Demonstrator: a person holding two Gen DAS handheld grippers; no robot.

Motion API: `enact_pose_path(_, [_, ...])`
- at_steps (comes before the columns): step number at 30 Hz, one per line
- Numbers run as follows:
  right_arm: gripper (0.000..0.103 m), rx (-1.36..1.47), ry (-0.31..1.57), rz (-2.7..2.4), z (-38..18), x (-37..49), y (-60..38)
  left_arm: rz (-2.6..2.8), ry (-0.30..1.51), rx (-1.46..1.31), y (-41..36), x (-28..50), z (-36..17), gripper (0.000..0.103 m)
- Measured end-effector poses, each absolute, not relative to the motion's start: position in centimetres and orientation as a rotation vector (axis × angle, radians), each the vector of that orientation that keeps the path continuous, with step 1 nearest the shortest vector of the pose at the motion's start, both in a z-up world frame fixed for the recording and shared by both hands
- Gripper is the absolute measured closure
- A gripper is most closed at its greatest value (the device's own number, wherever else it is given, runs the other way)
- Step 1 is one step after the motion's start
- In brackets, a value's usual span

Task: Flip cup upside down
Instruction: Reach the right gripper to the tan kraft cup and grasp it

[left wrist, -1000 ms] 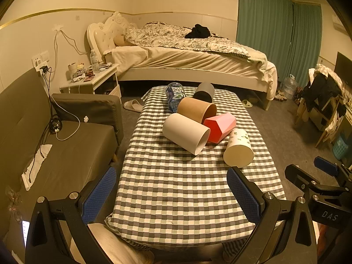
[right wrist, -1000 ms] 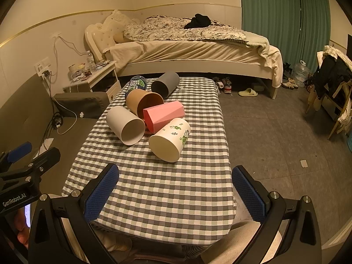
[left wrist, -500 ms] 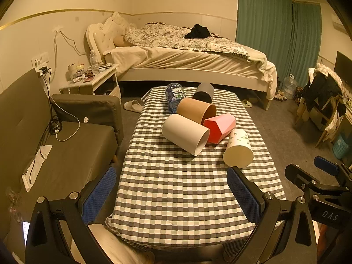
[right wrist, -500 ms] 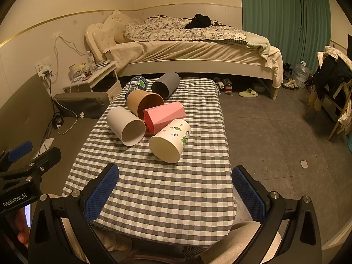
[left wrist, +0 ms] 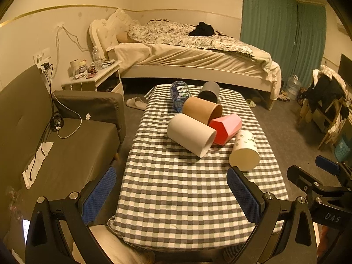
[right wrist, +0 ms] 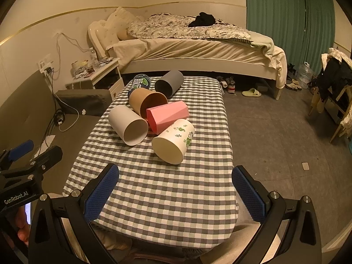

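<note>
On the checkered surface point(right wrist: 158, 198), six cups lie on their sides in a cluster toward the far half: the white leaf-print cup point(right wrist: 173, 142) nearest, with the pink faceted cup point(right wrist: 167, 117) and plain white cup point(right wrist: 129, 125) just behind it, then a tan cup point(right wrist: 146, 103), a grey cup point(right wrist: 169, 83) and a blue printed cup point(right wrist: 139, 82). The left gripper point(left wrist: 171, 194) and right gripper point(right wrist: 173, 189) hover over the near end, both spread wide and grasping nothing, well apart from the cups.
</note>
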State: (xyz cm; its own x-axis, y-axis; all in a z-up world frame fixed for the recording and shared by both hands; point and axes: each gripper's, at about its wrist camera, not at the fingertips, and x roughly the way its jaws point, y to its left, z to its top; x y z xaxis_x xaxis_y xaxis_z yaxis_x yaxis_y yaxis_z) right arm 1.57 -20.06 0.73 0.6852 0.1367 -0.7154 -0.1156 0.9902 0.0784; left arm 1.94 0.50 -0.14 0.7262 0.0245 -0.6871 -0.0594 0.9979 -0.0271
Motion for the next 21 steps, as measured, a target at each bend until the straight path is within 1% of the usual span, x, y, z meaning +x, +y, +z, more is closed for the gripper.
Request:
enact_pose_path(5, [0.0,-0.017,0.82,0.186,1.0,4.0,-19.0,0.08,0.783,-0.069,2.1,4.4,-0.9,0.0])
enact_pose_path(11, [0.0,-0.133,0.849,0.291,1.0,10.1,-15.9,0.138,0.828,-0.107,4.9,8.5,-2.8,0.0])
enact_pose_path(16, [0.0,-0.158,0.899,0.363,-0.4,16.7,-13.7,0.193,0.871,-0.132,7.3,12.4,-5.1,0.0])
enact_pose_path(21, [0.0,-0.207,0.979,0.407,-3.3,23.9,-11.5,0.235,0.909,-0.148,9.4,15.3,-7.2,0.0])
